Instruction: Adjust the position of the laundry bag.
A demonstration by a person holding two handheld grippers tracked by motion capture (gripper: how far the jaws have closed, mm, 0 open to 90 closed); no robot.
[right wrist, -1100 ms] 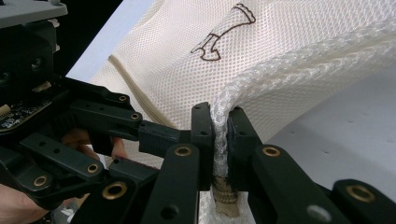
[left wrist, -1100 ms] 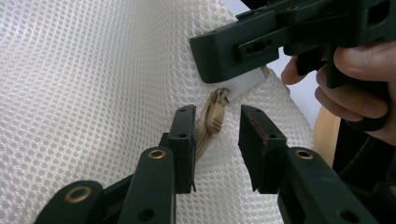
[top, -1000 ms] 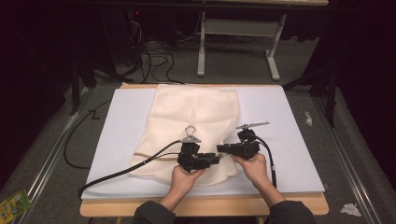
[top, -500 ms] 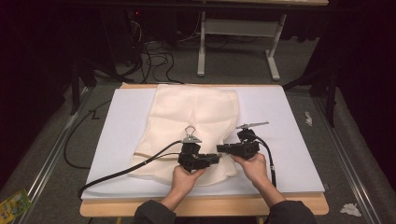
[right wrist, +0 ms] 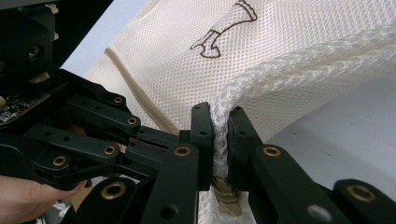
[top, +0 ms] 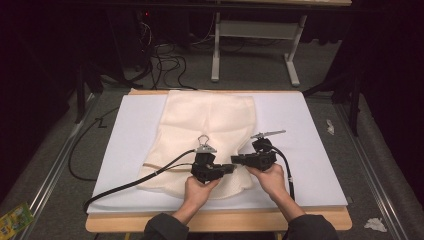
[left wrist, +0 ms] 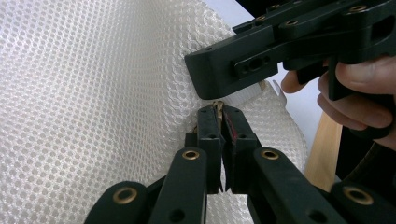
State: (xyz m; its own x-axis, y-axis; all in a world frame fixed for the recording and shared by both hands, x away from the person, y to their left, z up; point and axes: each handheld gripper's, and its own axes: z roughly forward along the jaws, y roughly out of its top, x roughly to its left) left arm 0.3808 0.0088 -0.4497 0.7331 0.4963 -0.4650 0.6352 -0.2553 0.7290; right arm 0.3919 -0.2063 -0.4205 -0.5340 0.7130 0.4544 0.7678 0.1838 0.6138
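Two grips on the mesh bag (top: 205, 127), near table (top: 320, 150) edge. My left gripper (left wrist: 223, 111) just closed, pinching a tan tab. My right gripper (right wrist: 220, 116) clamps the white cord (right wrist: 299, 60), running toward two o'clock.

Both forearms enter from six o'clock. The left gripper (top: 227, 168), jaws just closed, points toward three o'clock; the right gripper (top: 236, 160), clamped, points toward nine.

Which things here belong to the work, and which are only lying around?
In use: mesh bag, its white cord, left gripper, right gripper.
Lying about: crumpled paper and green packet, both on the floor.
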